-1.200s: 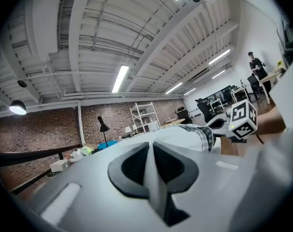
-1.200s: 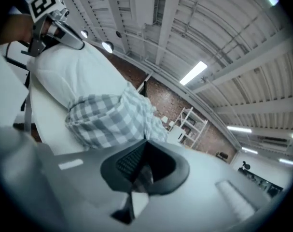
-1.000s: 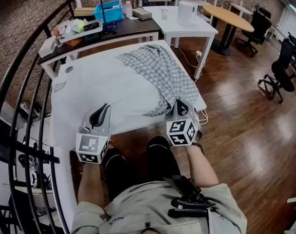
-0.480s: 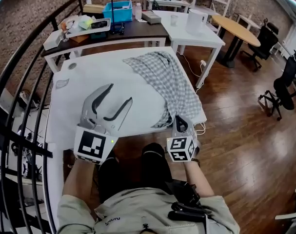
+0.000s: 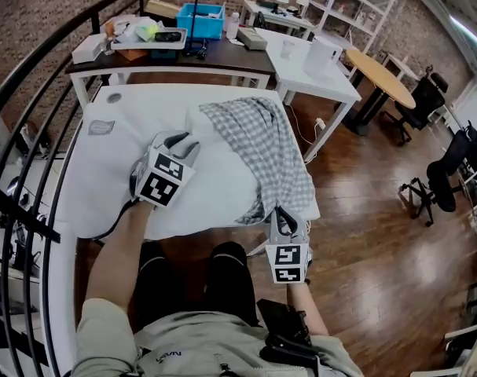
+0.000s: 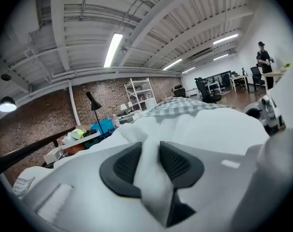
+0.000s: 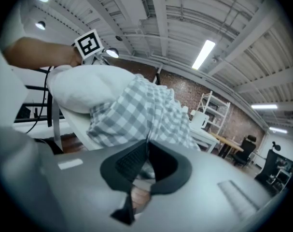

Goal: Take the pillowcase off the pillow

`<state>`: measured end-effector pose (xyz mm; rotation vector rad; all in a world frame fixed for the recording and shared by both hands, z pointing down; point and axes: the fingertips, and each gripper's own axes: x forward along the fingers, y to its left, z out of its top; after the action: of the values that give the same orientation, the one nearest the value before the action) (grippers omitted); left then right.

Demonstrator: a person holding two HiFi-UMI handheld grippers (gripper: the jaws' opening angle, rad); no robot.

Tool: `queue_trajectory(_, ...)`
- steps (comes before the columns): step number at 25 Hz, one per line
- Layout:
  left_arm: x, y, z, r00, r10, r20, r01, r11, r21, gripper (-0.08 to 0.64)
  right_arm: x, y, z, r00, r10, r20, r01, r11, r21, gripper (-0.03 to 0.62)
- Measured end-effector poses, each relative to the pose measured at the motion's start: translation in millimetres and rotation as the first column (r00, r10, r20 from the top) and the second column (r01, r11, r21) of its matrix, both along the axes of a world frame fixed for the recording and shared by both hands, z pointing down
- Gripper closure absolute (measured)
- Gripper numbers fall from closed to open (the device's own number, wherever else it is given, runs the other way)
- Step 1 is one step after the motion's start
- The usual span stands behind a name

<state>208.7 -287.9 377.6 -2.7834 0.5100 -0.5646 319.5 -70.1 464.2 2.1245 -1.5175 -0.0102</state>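
Note:
A white pillow (image 5: 218, 175) lies on the white table (image 5: 112, 112), with the grey checked pillowcase (image 5: 262, 132) still over its far right end and hanging off the table's right corner. My left gripper (image 5: 180, 141) rests on the pillow's middle. In the left gripper view its jaws (image 6: 150, 149) have just been closing and pinch a fold of the white pillow (image 6: 218, 129). My right gripper (image 5: 284, 215) is at the near right corner, shut on the hanging edge of the pillowcase (image 7: 141, 110). In the right gripper view the right gripper (image 7: 147, 151) grips checked cloth, and the pillow (image 7: 83, 88) bulges at upper left.
A black railing (image 5: 26, 132) runs along the left. Behind the table stand a dark desk with a blue bin (image 5: 200, 19), a white table (image 5: 317, 65) and a round wooden table (image 5: 383, 77). Office chairs (image 5: 438, 183) stand on the wood floor at right.
My left gripper went from the table's near edge out over the pillow, opened wide on the way, then closed on a fold of it. The right gripper kept its hold on the pillowcase.

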Motion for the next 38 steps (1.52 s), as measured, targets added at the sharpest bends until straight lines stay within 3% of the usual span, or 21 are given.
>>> queue_trajectory(2, -5, 8, 1, 0.999, -0.003, -0.033, 0.004, 0.999, 0.042, 0.481, 0, 9, -19, 0.998, -0.029, 0.051, 0.027, 0.999, 0.045, 0.537)
queue_trajectory(4, -11, 17, 4, 0.997, -0.001, -0.074, 0.007, 0.997, 0.073, 0.521, -3, 16, -57, 0.993, -0.079, 0.086, 0.066, 0.987, 0.149, 0.471)
queue_trajectory(6, -16, 24, 6, 0.994, -0.003, -0.108, 0.013, 0.995, 0.096, 0.534, -8, 15, -113, 0.988, -0.140, 0.073, 0.114, 0.952, 0.283, 0.459)
queue_trajectory(8, -19, 32, 8, 0.992, -0.006, -0.130, 0.023, 0.992, 0.125, 0.540, -18, 4, -173, 0.978, -0.208, 0.024, 0.182, 0.899, 0.398, 0.459)
queue_trajectory(10, -21, 38, 11, 0.990, -0.011, -0.143, 0.035, 0.986, 0.165, 0.543, -26, -24, -216, 0.965, -0.259, -0.046, 0.253, 0.864, 0.435, 0.459)
queue_trajectory(11, -23, 41, 11, 0.989, -0.013, -0.150, 0.041, 0.982, 0.186, 0.544, -26, -47, -227, 0.960, -0.269, -0.079, 0.277, 0.866, 0.415, 0.459)
queue_trajectory(14, -29, 45, 12, 0.984, -0.013, -0.175, 0.054, 0.972, 0.228, 0.546, -14, -133, -226, 0.954, -0.283, -0.099, 0.300, 0.913, 0.275, 0.455)
queue_trajectory(18, -35, 55, 13, 0.976, -0.003, -0.216, 0.061, 0.963, 0.263, 0.546, 6, -224, -184, 0.963, -0.258, -0.080, 0.255, 0.966, -0.042, 0.404)
queue_trajectory(21, -39, 57, 10, 0.970, 0.002, -0.243, 0.067, 0.959, 0.276, 0.548, 22, -250, -142, 0.973, -0.216, -0.079, 0.186, 0.941, -0.283, 0.392)
queue_trajectory(23, -40, 58, 8, 0.967, 0.009, -0.254, 0.062, 0.960, 0.272, 0.548, 25, -253, -127, 0.973, -0.211, -0.089, 0.167, 0.920, -0.355, 0.558)
queue_trajectory(25, -43, 59, 2, 0.962, 0.019, -0.271, 0.055, 0.963, 0.263, 0.548, 23, -253, -133, 0.967, -0.209, -0.146, 0.148, 0.927, -0.345, 0.580)
queue_trajectory(27, -52, 59, -13, 0.950, 0.027, -0.310, 0.056, 0.965, 0.256, 0.548, 25, -254, -157, 0.952, -0.189, -0.239, 0.117, 0.951, -0.286, 0.581)
queue_trajectory(31, -79, 63, -74, 0.896, 0.049, -0.442, 0.076, 0.963, 0.260, 0.548, 63, -242, -202, 0.902, -0.075, -0.424, -0.013, 0.980, -0.200, 0.586)
queue_trajectory(33, -87, 63, -93, 0.867, 0.046, -0.495, 0.082, 0.969, 0.234, 0.548, 85, -235, -209, 0.903, -0.018, -0.430, -0.059, 0.984, -0.166, 0.586)
queue_trajectory(38, -94, 43, -89, 0.873, 0.024, -0.487, 0.062, 0.985, 0.160, 0.548, 147, -218, -191, 0.895, 0.132, -0.427, -0.215, 0.965, -0.153, 0.586)
